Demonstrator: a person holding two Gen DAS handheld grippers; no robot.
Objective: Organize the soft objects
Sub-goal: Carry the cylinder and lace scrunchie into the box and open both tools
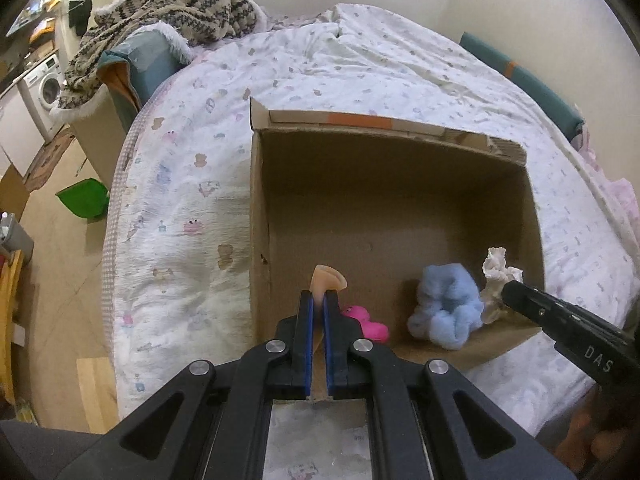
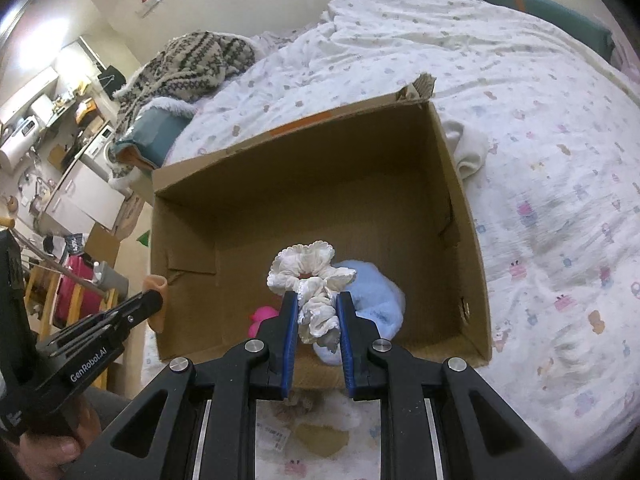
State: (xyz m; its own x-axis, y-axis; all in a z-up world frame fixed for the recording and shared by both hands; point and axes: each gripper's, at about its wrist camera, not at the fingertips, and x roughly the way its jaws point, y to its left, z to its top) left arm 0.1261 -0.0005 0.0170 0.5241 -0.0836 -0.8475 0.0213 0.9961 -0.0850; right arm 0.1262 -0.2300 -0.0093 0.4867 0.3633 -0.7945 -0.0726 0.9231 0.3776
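While the left claw pinches a tan piece, the right claw (over the box) clamps a white scrunchie

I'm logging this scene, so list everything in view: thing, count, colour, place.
cardboard box: 1, brown, open on the bed
blue fluffy item: 1, light blue, on the box floor
pink toy: 1, pink, on the box floor beside the blue fluffy item
white scrunchie: 1, white, held over the box
beige item: 1, beige, held at the box's near wall
bedspread: 1, white with small prints, covering the bed
knitted blanket: 1, beige and dark patterned, at the bed's far end
washing machine: 1, white, far left
green item: 1, on the floor
left gripper: 1, black, shut on the beige item
right gripper: 1, black, shut on the white scrunchie
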